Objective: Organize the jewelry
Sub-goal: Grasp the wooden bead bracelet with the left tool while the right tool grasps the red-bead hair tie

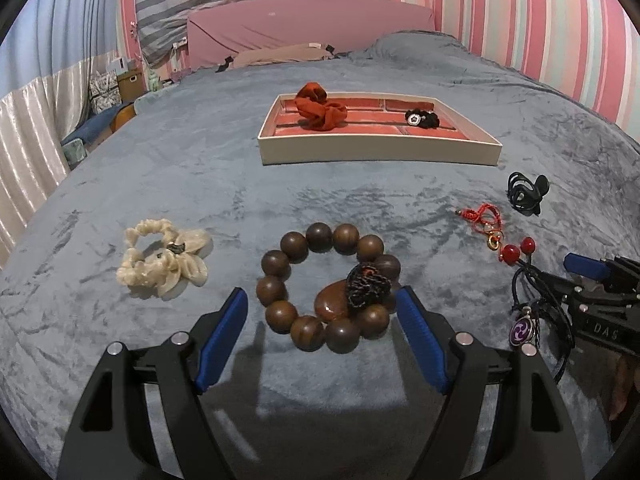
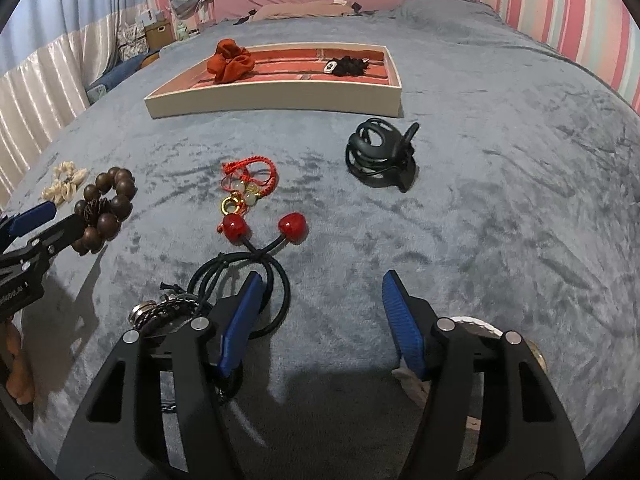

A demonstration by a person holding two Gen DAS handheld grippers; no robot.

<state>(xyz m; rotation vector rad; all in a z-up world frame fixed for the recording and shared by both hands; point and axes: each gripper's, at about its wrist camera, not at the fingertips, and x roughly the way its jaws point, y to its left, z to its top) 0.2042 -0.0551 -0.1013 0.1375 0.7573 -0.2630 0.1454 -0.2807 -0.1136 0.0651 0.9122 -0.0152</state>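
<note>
A brown wooden bead bracelet [image 1: 328,292] with a dark tassel knot lies on the blue blanket, between the fingers of my left gripper [image 1: 322,296]. That gripper is open and its pads stand clear of the beads. My right gripper [image 2: 323,280] is open above a black hair tie with two red beads [image 2: 264,232]; its left finger covers part of the black loop, and nothing is gripped. The cream tray [image 1: 380,148] farther back holds an orange scrunchie [image 1: 320,110] and a black hair tie with a white charm [image 1: 422,118].
A cream scrunchie [image 1: 164,258] lies to the left. On the blanket there are also a red cord bracelet [image 2: 248,184], a black claw clip [image 2: 380,156] and a purple pendant on dark cords [image 1: 524,328]. Pillows and a striped wall close the far side.
</note>
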